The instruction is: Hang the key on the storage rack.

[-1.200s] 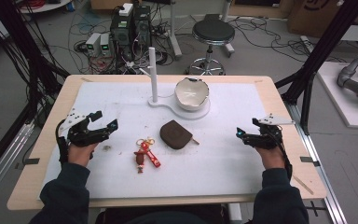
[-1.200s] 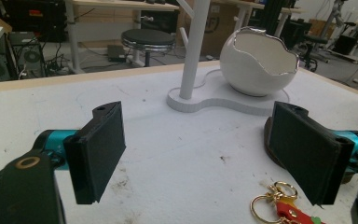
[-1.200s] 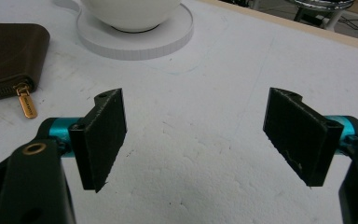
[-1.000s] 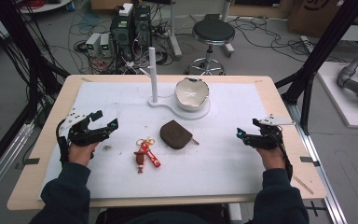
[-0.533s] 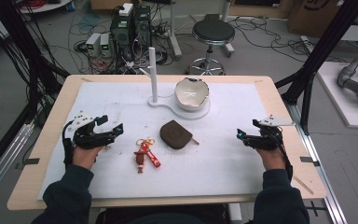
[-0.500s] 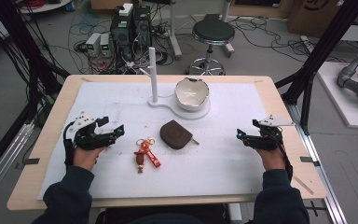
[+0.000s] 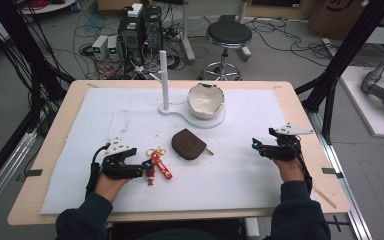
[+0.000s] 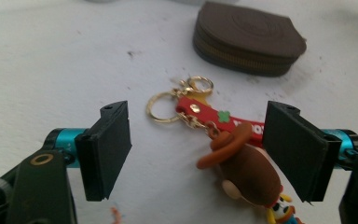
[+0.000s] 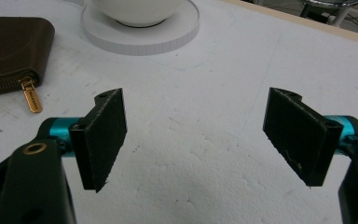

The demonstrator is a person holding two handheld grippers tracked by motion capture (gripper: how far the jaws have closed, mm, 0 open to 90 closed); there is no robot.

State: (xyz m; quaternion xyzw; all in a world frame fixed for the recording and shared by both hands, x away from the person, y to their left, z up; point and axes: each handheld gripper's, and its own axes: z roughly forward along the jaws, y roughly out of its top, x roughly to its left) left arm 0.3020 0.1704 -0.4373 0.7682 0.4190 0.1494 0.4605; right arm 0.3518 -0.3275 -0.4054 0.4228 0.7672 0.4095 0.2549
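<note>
Left gripper (image 8: 198, 149) spread, jaws just been closing, straddling keychain (image 8: 228, 154), pads not yet touching it. Keychain lies just left of brown pouch (image 7: 190, 144). Right gripper (image 9: 196, 135) spread, empty, right of pouch.

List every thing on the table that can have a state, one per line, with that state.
left claw: open, astride the keychain, pads not pressing; its jaws have just been closing a little
right claw: open, nothing between its jaws
keychain: flat on the white mat, not lifted
brown pouch: zipped shut, lying flat
white bowl: upright on the stand's round base
white stand: post upright
</note>
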